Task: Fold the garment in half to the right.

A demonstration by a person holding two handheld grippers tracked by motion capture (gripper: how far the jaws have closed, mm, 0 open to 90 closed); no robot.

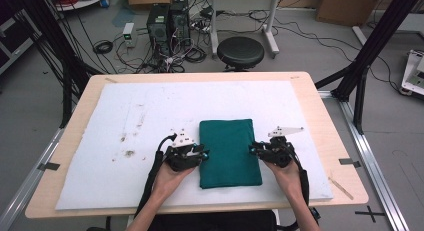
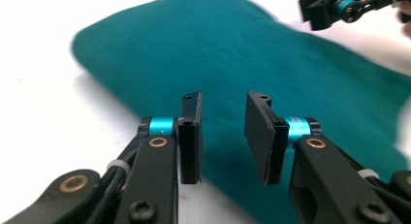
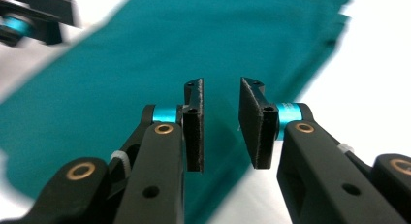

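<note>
I have the left tool (image 1: 204, 153) and right tool (image 1: 253, 149) flanking the folded green cloth (image 1: 229, 151), jaws narrowly parted, empty; cloth lies between them. Next: pinch both side edges.

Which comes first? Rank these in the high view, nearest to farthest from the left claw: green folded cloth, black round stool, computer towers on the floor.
From the left claw:
1. Green folded cloth, right beside it on the table.
2. Black round stool, beyond the table's far edge.
3. Computer towers, farther back on the floor.
</note>
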